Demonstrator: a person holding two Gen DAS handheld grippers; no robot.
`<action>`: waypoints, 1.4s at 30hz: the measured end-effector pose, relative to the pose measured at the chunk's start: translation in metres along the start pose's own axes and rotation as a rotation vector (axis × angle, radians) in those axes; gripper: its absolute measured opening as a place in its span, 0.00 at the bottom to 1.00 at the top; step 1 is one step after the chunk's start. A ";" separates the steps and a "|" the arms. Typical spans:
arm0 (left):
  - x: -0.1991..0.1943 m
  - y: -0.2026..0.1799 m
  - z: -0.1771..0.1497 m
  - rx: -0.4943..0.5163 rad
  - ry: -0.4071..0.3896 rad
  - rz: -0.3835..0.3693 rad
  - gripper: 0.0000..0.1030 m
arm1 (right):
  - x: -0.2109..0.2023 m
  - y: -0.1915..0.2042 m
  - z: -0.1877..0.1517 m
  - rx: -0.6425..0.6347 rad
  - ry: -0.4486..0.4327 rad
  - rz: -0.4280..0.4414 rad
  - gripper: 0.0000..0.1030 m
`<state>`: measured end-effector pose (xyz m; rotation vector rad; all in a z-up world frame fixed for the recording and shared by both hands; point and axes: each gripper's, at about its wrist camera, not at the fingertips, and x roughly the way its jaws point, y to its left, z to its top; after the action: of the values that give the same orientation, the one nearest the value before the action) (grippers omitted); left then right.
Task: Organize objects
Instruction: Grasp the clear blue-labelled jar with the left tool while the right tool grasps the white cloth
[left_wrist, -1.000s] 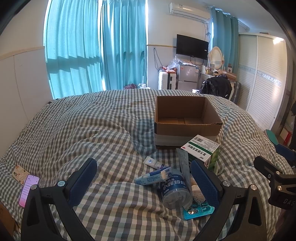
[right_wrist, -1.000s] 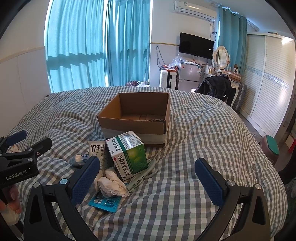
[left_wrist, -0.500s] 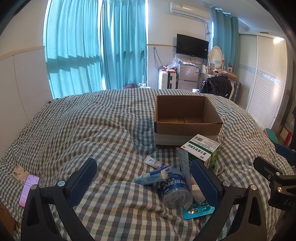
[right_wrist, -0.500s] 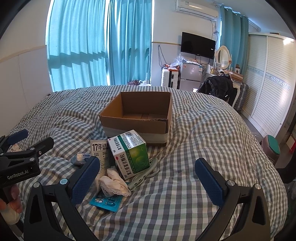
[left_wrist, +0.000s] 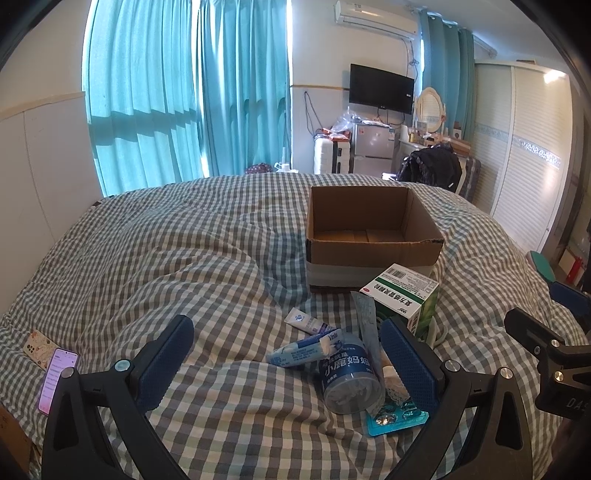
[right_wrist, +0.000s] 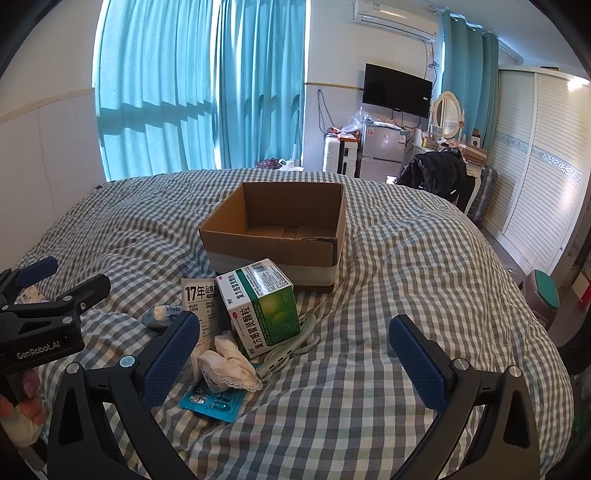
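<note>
1. Your left gripper (left_wrist: 286, 354) hangs wide open over the bed (left_wrist: 166, 258), holding nothing.
2. Your right gripper (right_wrist: 293, 354) is equally wide and empty.
3. The medicine box (right_wrist: 260, 304) leans against the cardboard box (right_wrist: 280, 236); the jar (left_wrist: 351, 376) lies nearby.

Cardboard box (left_wrist: 373, 236) sits on the bed (left_wrist: 184, 258) — medicine carton (left_wrist: 402, 299) just before it.

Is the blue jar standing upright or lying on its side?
Lying on its side: the blue jar rests on the checked bedcover, its label text running sideways.
</note>
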<state>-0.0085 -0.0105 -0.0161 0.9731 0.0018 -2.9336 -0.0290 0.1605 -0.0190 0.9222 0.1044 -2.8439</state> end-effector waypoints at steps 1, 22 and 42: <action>0.002 0.000 0.000 0.001 0.007 0.003 1.00 | 0.002 0.000 0.000 -0.002 0.003 0.000 1.00; 0.108 -0.039 -0.044 0.093 0.326 -0.081 1.00 | 0.085 -0.001 -0.027 -0.028 0.205 0.028 1.00; 0.088 -0.011 -0.043 0.106 0.296 -0.106 0.61 | 0.114 0.036 -0.033 -0.105 0.299 0.146 0.90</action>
<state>-0.0539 -0.0031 -0.1030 1.4568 -0.0937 -2.8752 -0.0951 0.1146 -0.1135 1.2690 0.2088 -2.5248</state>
